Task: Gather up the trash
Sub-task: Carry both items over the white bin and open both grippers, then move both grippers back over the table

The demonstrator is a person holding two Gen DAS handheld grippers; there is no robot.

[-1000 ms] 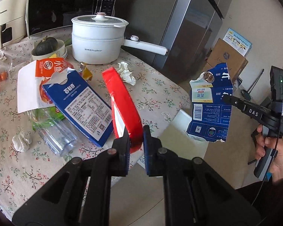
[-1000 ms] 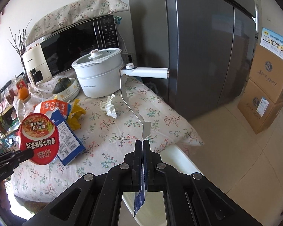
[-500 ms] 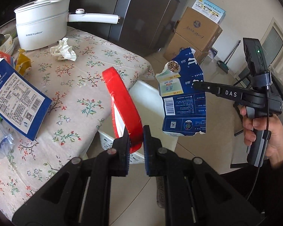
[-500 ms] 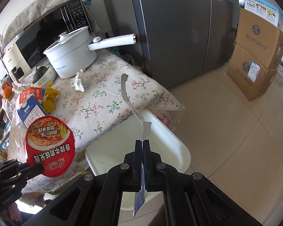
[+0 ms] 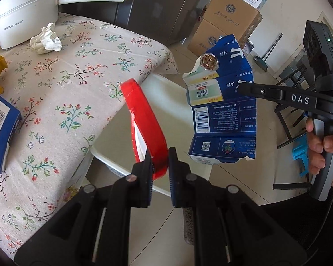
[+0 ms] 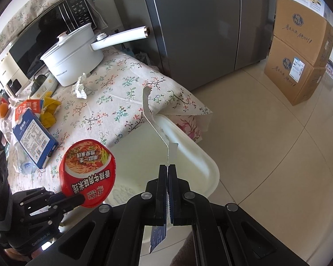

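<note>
Both grippers' trash above white bin [image 6: 202, 155] (contents unclear)

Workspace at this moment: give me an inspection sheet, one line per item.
Surface: floral tablecloth table, littered.
Job's things: red round noodle-cup lid; torn blue flattened carton; white plastic bin beside the table below both.
Clutter: crumpled white tissue, blue box, yellow wrapper.
Grippers: left gripper jaws grip the lid; right gripper jaws clamp the carton.
Cables: nothing seen.
Surroundings: white pot, grey fridge, cardboard boxes.
</note>
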